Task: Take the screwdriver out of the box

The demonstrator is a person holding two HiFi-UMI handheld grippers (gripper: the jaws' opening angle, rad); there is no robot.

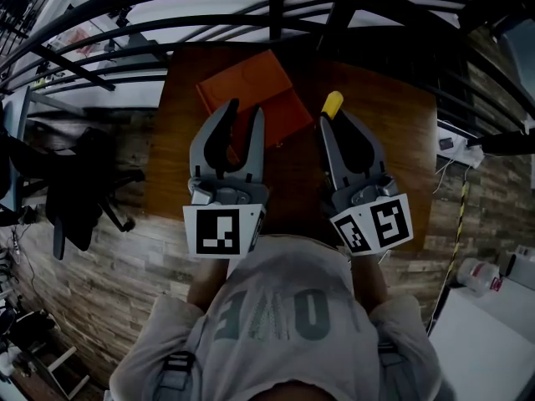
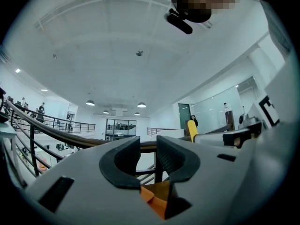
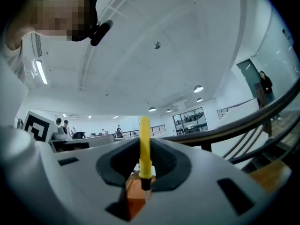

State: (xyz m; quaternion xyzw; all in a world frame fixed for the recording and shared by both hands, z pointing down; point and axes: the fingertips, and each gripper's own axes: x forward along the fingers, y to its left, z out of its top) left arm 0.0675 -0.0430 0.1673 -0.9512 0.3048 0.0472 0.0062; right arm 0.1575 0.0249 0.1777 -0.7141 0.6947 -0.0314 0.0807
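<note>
An orange box (image 1: 251,94) lies flat at the far middle of a wooden table (image 1: 393,149). My right gripper (image 1: 333,125) is held tilted upward over the table to the right of the box, shut on the screwdriver (image 1: 332,104). The screwdriver's yellow handle (image 3: 145,144) sticks up from between the jaws, its dark neck pinched at their base. My left gripper (image 1: 242,122) is over the box's near edge, open a little with nothing between its jaws. A corner of the orange box (image 2: 157,197) shows below them, and orange (image 3: 136,198) also shows beneath the right gripper (image 3: 144,175).
A black metal railing (image 1: 276,11) curves past the table's far side. A black office chair (image 1: 75,190) stands on the wood floor to the left. White equipment (image 1: 481,274) and a yellow cable (image 1: 460,224) are on the right. The person's torso fills the bottom of the head view.
</note>
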